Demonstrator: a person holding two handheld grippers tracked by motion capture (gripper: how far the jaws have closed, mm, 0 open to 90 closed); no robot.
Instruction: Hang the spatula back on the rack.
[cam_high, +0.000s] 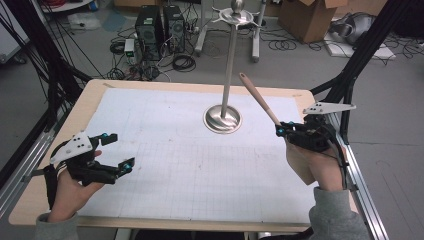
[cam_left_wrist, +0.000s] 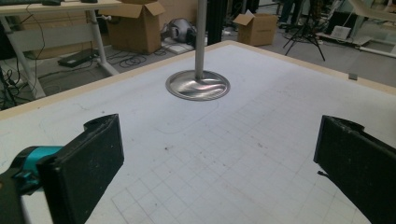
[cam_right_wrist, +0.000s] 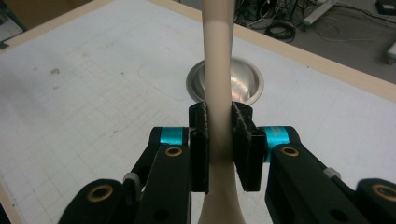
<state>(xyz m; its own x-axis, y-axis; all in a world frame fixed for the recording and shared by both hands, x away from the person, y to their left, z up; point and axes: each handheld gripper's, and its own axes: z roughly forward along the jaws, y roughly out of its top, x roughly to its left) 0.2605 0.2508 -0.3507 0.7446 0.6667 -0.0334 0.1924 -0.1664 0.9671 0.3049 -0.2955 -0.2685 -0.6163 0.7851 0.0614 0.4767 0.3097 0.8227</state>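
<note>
near table's right edge (cam_high: 320, 107), spatula (cam_high: 257, 97) in right gripper (cam_high: 281, 131)

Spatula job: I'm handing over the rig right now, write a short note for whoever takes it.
Right gripper: shut on the spatula handle, which is lifted off the table and slants up toward the stand.
Left gripper: open, nothing held, hovering low over the near left of the table.
Stand: upright on its round base at the far middle, hook ring on top.
Done: spatula picked up.
Left: probably hanging it on the stand's top ring, then letting go.
</note>
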